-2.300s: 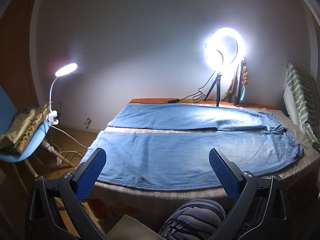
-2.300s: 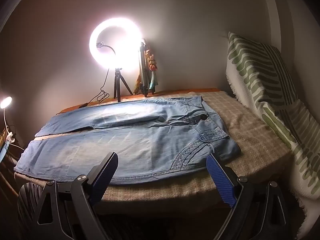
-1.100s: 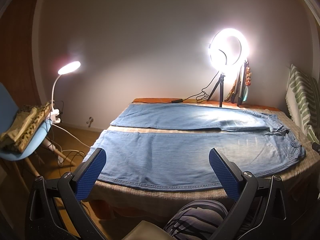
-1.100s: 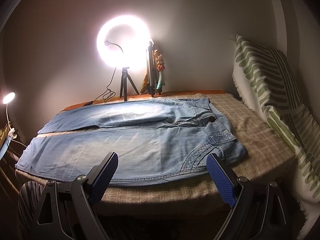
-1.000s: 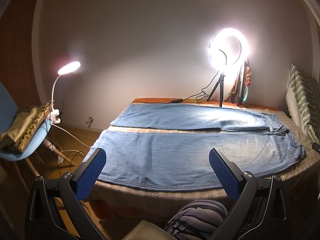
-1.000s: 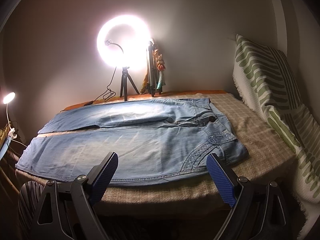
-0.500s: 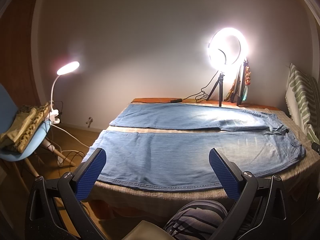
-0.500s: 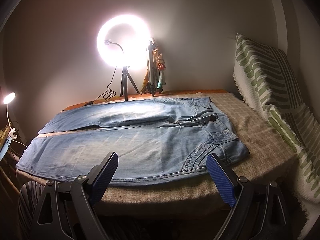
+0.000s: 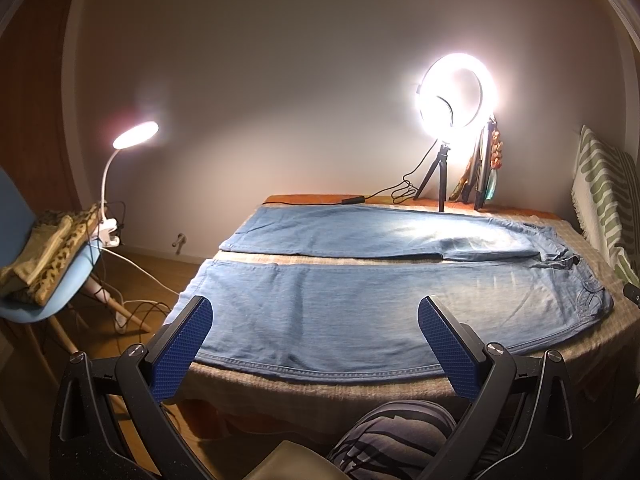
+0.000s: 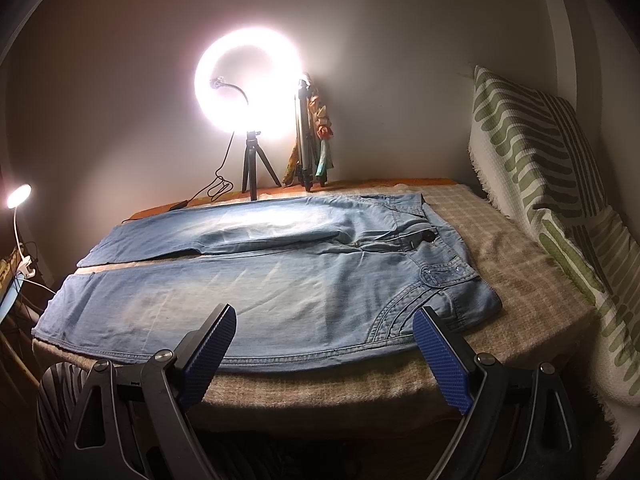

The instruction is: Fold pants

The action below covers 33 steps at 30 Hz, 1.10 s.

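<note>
Pants (image 9: 360,304) of light blue denim lie spread flat on the checked beige cover of my table (image 10: 520,280), both legs stretched out side by side with a thin strip of cover showing between them. The waistband (image 10: 440,248) sits toward my right, its dark button facing up, and the hems (image 9: 224,264) reach toward my left, near the table's end.

My left gripper (image 9: 312,328) hovers in front of the near leg, short of the table's edge, its blue-padded fingers (image 9: 182,344) spread wide with nothing between them. My right gripper (image 10: 324,340) hangs the same way before the hip and pocket stitching (fingers (image 10: 438,356) far apart, touching no cloth).

At the far edge a glowing ring light (image 10: 248,80) stands on a small tripod, a folded tripod (image 10: 304,132) just beside it. A green-striped cushion (image 10: 552,184) leans against the wall on my right. Off to my left a blue chair (image 9: 44,276) holds folded cloth, with a lit gooseneck lamp (image 9: 134,136) clipped near it. My striped knee (image 9: 400,432) shows below the left gripper.
</note>
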Tool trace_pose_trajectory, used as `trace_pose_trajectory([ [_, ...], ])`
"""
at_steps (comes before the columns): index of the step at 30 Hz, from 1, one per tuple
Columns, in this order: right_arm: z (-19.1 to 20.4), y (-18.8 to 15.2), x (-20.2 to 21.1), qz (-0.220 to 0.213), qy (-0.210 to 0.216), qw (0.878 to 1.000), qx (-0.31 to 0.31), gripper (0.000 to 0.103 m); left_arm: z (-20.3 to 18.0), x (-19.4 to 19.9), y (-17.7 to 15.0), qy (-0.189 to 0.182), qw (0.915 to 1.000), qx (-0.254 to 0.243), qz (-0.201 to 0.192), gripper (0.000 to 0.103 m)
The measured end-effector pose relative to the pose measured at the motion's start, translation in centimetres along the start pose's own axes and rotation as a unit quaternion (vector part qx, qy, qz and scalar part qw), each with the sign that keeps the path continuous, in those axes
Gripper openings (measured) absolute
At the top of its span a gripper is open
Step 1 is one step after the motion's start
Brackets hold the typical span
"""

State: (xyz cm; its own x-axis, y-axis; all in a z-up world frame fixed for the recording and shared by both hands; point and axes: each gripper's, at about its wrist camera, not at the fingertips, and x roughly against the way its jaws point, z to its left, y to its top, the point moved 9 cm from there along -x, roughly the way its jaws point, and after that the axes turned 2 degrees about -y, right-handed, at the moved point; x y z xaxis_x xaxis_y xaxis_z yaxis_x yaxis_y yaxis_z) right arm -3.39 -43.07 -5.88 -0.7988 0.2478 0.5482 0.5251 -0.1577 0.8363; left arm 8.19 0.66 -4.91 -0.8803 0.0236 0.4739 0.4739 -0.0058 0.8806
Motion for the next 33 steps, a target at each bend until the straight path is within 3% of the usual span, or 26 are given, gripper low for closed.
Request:
trace_pose_trajectory([
  [24, 1.9, 0.7, -3.5, 0.019, 0.017, 1.000, 0.006, 0.092, 0.5, -3.7, -0.3, 0.002, 0.9994, -0.010, 0.032, 0.102],
  [33, 4.3, 4.1, -7.1, 0.025, 0.045, 0.998, 0.031, 0.092, 1.8, -7.0, 0.8, 0.000, 0.9985, -0.030, 0.046, 0.102],
])
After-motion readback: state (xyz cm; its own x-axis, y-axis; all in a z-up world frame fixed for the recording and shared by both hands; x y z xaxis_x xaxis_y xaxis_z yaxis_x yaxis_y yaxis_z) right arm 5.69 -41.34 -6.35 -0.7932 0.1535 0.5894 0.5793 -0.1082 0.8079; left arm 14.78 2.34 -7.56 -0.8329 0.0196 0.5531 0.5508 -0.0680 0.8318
